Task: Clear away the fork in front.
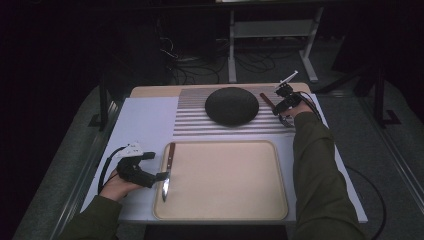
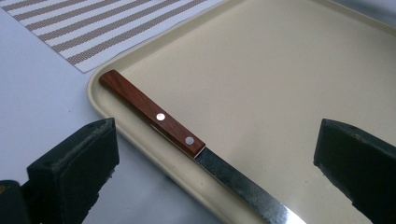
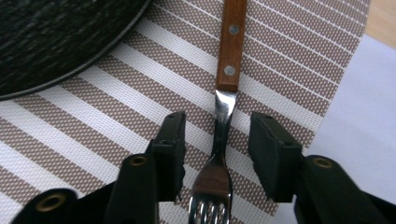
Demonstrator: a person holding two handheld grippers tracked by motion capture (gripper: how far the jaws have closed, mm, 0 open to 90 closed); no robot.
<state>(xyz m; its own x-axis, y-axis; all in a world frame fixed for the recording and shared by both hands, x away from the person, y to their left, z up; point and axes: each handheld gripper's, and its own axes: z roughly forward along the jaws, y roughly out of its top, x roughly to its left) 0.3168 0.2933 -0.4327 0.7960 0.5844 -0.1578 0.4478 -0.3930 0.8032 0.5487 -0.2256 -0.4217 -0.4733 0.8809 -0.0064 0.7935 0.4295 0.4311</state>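
Observation:
A wooden-handled knife (image 1: pixel 167 170) (image 2: pixel 154 114) lies along the left rim of the beige tray (image 1: pixel 225 200) (image 2: pixel 280 70), blade toward the person. My left gripper (image 1: pixel 156 166) (image 2: pixel 217 140) stands open and wide, one jaw outside the tray and one over it, with the knife between them untouched. A wooden-handled fork (image 1: pixel 266 100) (image 3: pixel 232 46) lies on the striped placemat (image 1: pixel 192 120) (image 3: pixel 116 116), right of the black plate (image 1: pixel 231 106) (image 3: pixel 56 37). My right gripper (image 1: pixel 280 112) (image 3: pixel 217 135) straddles the fork's metal neck, with a gap on each side.
The placemat and tray rest on a white board over a wooden table. The placemat's right edge (image 3: pixel 336 93) runs close beside the right gripper. Table legs and cables stand on the dark floor behind the table.

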